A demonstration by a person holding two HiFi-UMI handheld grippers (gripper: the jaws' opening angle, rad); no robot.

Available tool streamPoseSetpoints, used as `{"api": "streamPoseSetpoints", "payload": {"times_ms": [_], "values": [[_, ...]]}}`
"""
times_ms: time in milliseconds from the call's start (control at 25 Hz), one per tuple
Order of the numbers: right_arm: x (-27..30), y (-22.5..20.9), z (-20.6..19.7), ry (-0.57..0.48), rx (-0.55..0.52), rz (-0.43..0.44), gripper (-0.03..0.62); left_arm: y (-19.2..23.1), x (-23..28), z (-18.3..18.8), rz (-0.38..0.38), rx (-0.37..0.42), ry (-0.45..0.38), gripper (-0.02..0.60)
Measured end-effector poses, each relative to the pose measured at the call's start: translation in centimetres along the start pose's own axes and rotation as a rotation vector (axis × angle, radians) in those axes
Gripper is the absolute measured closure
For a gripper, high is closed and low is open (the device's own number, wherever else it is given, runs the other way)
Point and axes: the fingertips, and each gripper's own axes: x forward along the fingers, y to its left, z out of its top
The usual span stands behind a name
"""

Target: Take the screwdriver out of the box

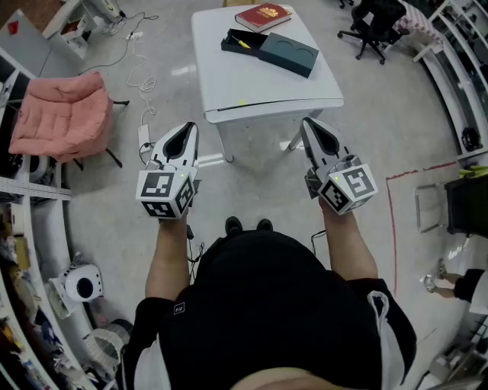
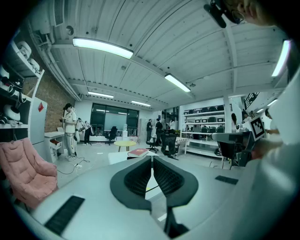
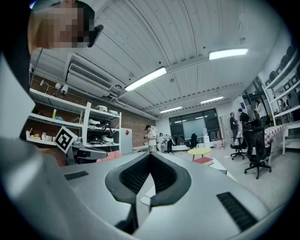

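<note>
Ahead, on the far side of the white counter (image 1: 259, 84), an open black box (image 1: 235, 36) holds the yellow-handled screwdriver (image 1: 242, 43). Beside it lie what looks like its dark lid (image 1: 288, 53) and a red book (image 1: 263, 15). The person stands back from the counter, the left tool (image 1: 190, 126) and right tool (image 1: 306, 122) both closed and empty, held apart at either side. The box lies forward between them, with neither tool plainly nearer. The screwdriver seems to run along the box, slanting across the view.

Grey floor (image 1: 366, 129) beneath me, white table (image 1: 259, 80) ahead, pink armchair (image 1: 65, 114) on my left, black office chair (image 1: 374, 23), ceiling strip lights (image 2: 102, 48)
</note>
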Motion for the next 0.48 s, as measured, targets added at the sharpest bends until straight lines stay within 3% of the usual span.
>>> {"api": "streamPoseSetpoints", "payload": {"times_ms": [480], "values": [[2.4, 2.3, 0.2, -0.005, 0.015, -0.039, 0.566, 3.1, -1.2, -0.8, -0.01, -0.01, -0.009, 0.554]]}}
